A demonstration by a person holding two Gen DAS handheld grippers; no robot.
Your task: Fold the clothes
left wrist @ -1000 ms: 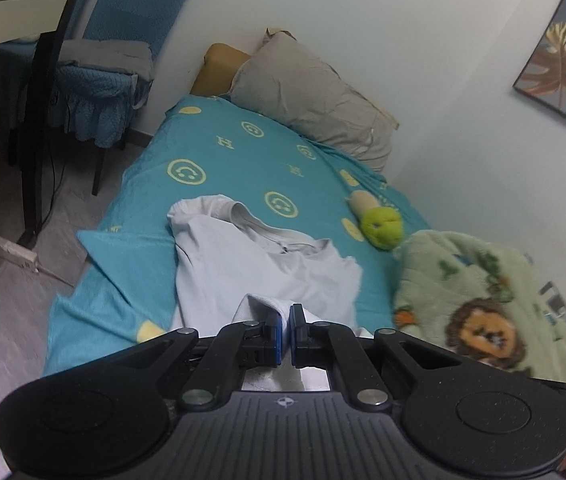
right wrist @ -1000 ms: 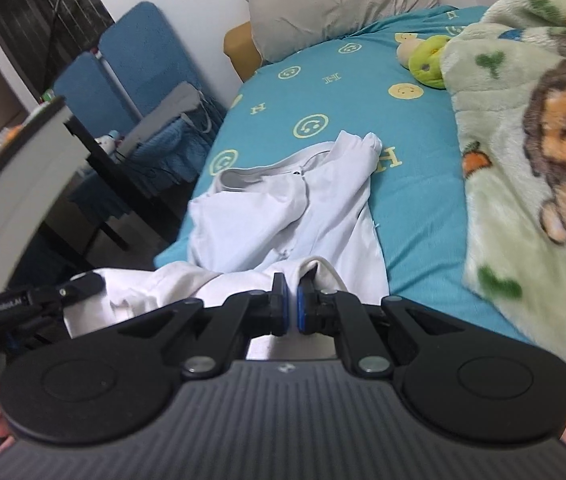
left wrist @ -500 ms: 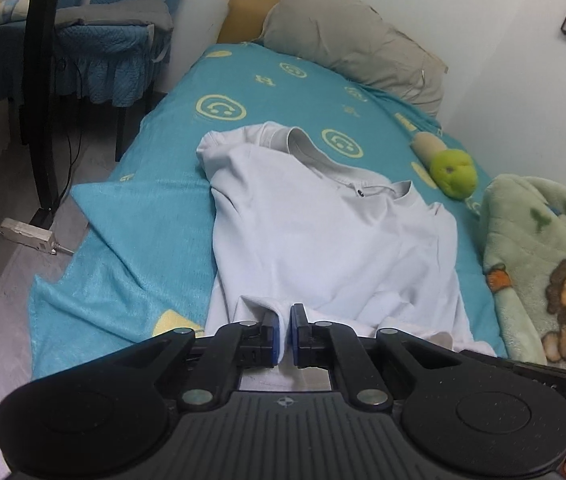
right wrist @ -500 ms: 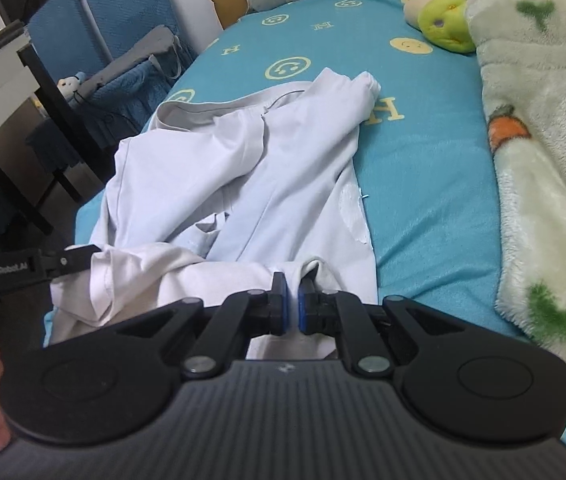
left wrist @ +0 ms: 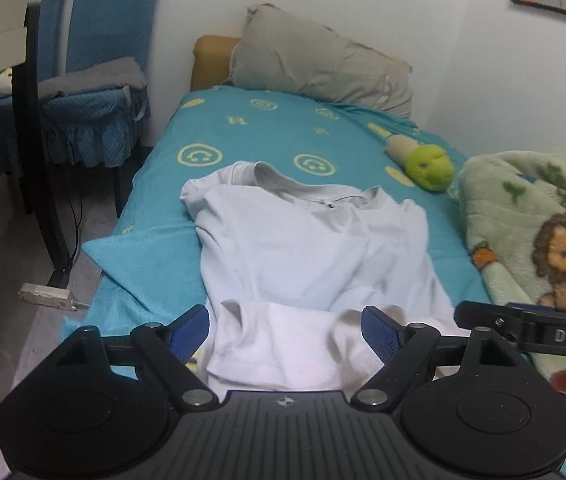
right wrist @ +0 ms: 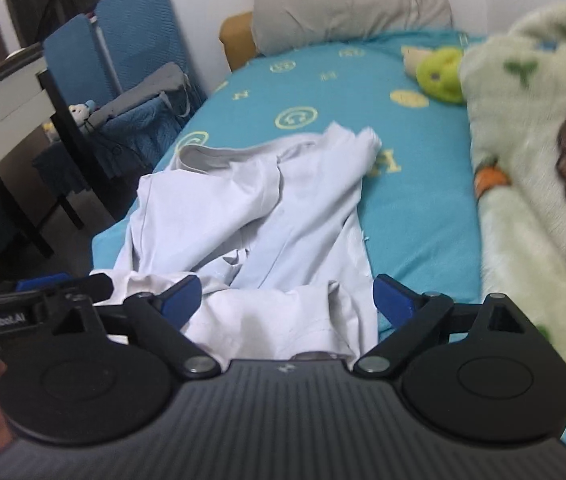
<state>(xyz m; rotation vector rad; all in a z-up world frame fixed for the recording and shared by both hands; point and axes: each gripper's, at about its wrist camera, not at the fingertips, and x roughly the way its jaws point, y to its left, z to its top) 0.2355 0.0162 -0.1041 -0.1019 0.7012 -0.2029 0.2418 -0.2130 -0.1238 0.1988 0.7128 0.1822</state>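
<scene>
1. I see open teal sheet [left wrist: 243,136] beyond the white T-shirt [left wrist: 307,248]; passable.
2. Lion blanket [left wrist: 531,216] and green plush toy [left wrist: 429,168] block my right; blue chairs [left wrist: 95,80] crowd the left.

The room was evenly but rather dimly lit, with a cool, flat cast and no hard shadows on the bed [left wrist: 243,136]. The white shirt [left wrist: 307,248] was the brightest thing and looked slightly washed out near its lower edge. Both views bowed strongly toward the edges. The left view was fairly sharp; the right one was smeared, worst on the lion blanket [right wrist: 531,184] at its right side.
</scene>
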